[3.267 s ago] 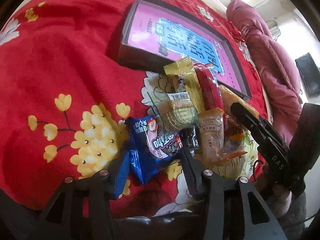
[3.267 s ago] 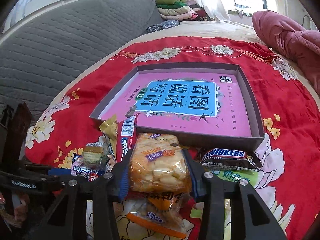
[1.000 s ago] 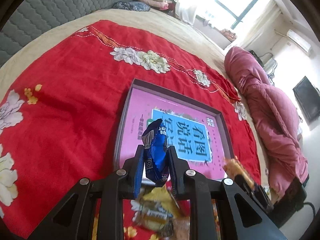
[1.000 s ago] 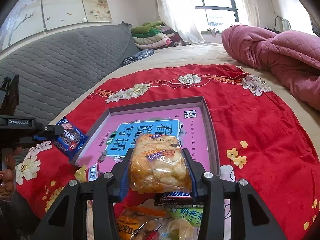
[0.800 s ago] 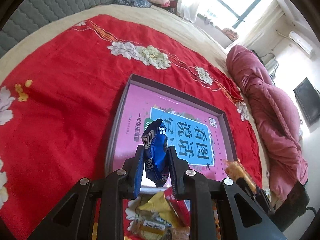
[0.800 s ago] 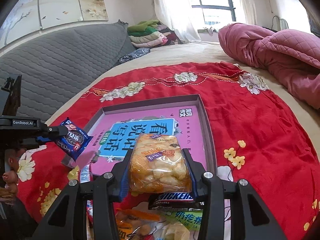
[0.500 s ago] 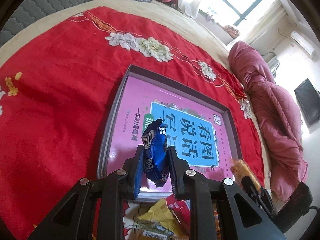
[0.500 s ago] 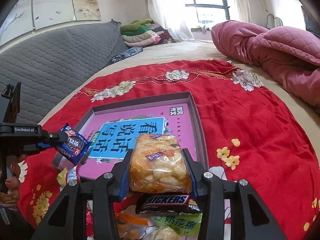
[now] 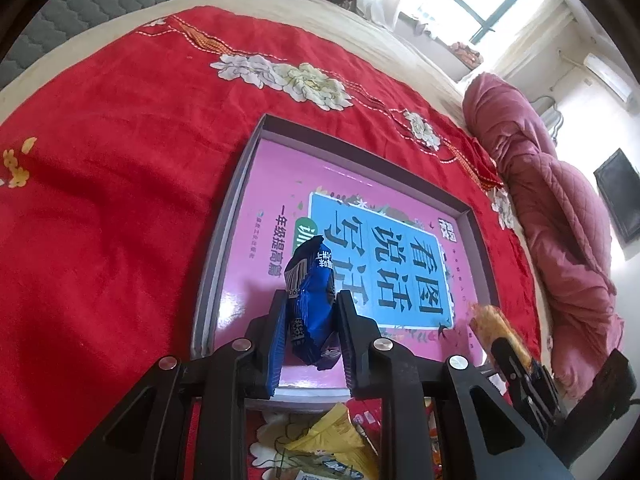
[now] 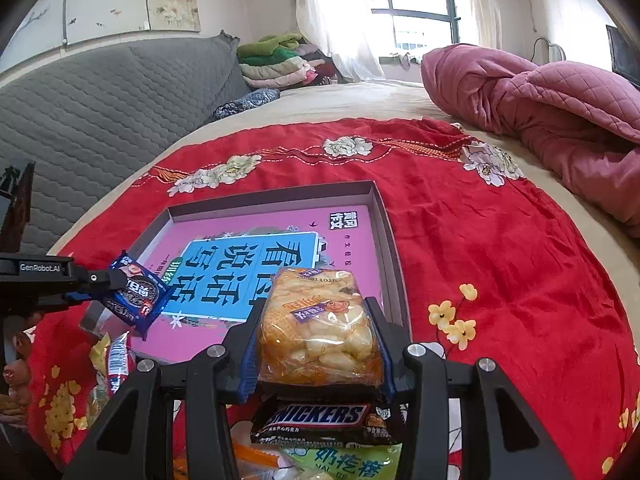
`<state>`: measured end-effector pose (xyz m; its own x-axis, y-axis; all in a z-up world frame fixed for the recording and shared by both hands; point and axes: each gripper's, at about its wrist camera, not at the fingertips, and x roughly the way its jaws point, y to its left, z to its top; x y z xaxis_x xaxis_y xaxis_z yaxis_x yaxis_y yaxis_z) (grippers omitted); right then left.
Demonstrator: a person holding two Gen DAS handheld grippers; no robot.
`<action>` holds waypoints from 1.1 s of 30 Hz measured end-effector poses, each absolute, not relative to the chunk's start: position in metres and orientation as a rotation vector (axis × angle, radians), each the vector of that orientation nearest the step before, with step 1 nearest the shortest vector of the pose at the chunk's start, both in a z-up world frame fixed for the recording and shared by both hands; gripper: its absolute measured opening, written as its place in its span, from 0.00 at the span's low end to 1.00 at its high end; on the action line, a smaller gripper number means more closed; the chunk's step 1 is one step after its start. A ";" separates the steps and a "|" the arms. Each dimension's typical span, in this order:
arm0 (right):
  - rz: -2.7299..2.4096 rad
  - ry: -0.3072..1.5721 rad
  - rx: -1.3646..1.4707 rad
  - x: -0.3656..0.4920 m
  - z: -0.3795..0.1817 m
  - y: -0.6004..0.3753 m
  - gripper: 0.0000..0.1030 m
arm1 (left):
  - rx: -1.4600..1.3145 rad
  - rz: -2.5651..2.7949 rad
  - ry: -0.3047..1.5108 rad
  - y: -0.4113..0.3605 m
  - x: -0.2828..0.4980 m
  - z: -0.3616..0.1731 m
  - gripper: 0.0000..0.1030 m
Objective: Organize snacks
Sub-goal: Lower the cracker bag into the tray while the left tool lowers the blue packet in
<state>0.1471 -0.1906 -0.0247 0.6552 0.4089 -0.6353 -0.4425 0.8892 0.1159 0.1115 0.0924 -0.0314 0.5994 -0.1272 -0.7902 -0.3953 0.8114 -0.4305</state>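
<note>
My left gripper [image 9: 310, 310] is shut on a blue cookie packet [image 9: 311, 300], held above the near left edge of the pink tray [image 9: 224, 236]. In the right wrist view the left gripper [image 10: 120, 280] holds that blue packet [image 10: 138, 296] over the tray's [image 10: 386, 236] left corner. My right gripper [image 10: 316, 322] is shut on an orange bag of puffed snacks [image 10: 316, 320], held just short of the tray's near edge. That bag also shows in the left wrist view [image 9: 496, 328].
A Snickers bar [image 10: 324, 418], a green packet [image 10: 344, 460], a yellow wrapper [image 9: 332, 436] and other snacks lie on the red flowered cloth [image 10: 500, 260] before the tray. A pink quilt [image 10: 540, 108] lies at the right; a grey headboard [image 10: 100, 112] stands at the left.
Both grippers have moved forward toward the tray with their snacks held. The blue packet now hangs over the tray's near left corner.
</note>
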 end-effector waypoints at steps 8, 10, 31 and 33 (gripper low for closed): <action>0.455 0.729 -0.078 0.155 -0.034 -0.191 0.45 | -0.654 0.155 0.947 0.097 0.112 -0.037 0.26; 0.447 0.725 -0.092 0.156 -0.036 -0.191 0.45 | -0.651 0.161 0.951 0.097 0.111 -0.038 0.26; 0.430 0.702 -0.097 0.154 -0.034 -0.196 0.52 | -0.675 0.162 0.983 0.101 0.108 -0.043 0.30; 0.429 0.703 -0.091 0.154 -0.034 -0.197 0.53 | -0.665 0.159 0.987 0.099 0.109 -0.043 0.34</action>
